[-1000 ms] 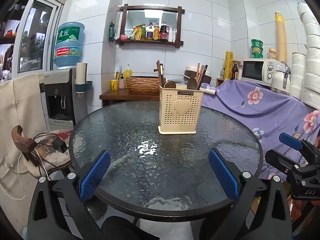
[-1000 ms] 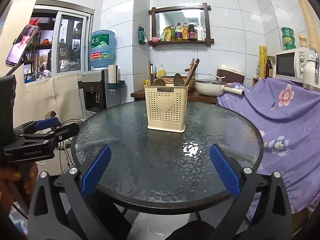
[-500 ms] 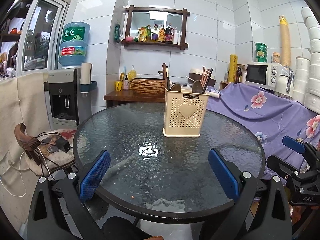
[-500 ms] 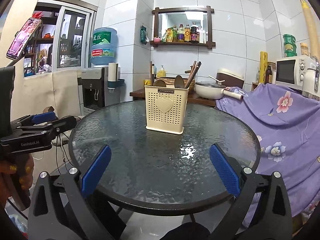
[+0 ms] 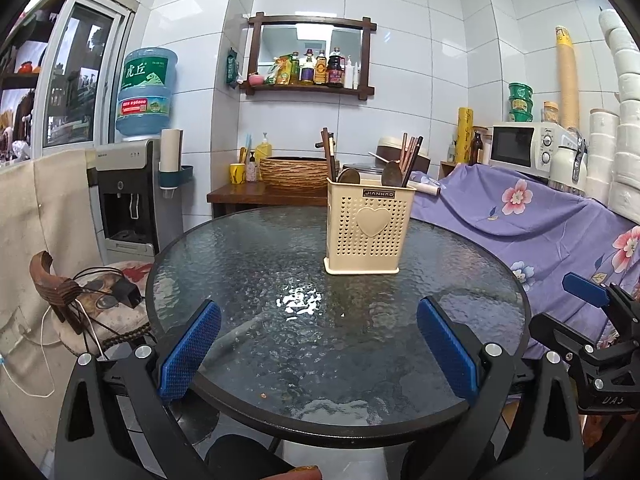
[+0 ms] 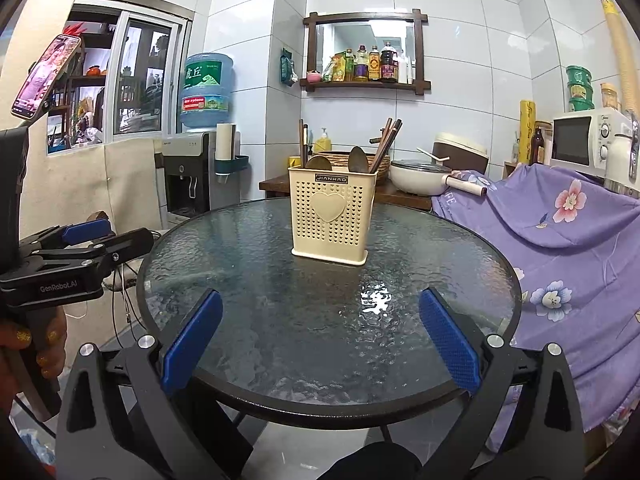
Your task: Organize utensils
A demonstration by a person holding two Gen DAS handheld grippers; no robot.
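Utensil holder point(image 5: 366, 228): cream perforated plastic caddy with a heart emblem, upright on the round glass worktop point(image 5: 248, 272), right of centre in the left wrist view and upper centre in the right wrist view point(image 6: 331, 218).

Contents: dark chopsticks point(image 5: 412, 156) leaning right, further dark sticks point(image 5: 329, 148) standing at the left side, two wooden spoon bowls point(image 5: 391, 174) showing above the rim. Which compartment each occupies cannot be told.

Loose utensils: none seen on the glass; only a glare patch and small specks.

Left hand-held gripper point(image 5: 318, 350): blue pads point(image 5: 188, 350) spread wide, holding nothing, low at the near edge of the worktop. It also appears at the left edge of the right wrist view point(image 6: 86, 240), gripped by a hand point(image 6: 38, 340); from that side its spread cannot be told.

Right hand-held gripper point(image 6: 320, 346): spread wide, empty, low at the near edge; also visible at the lower right of the left wrist view point(image 5: 588, 320).

Change over the last second: both cameras have drifted slightly, the holder sliding a little rightward in the left wrist view. Holder, contents and pad spread are unchanged.

Assessment: nothing is being carried and nothing lies waiting, so sorting appears complete, or another item must come from outside these views.

Surroundings: water dispenser point(image 5: 128, 196), microwave point(image 5: 524, 146), purple floral cloth point(image 5: 540, 220), wall shelf of bottles point(image 5: 310, 72).
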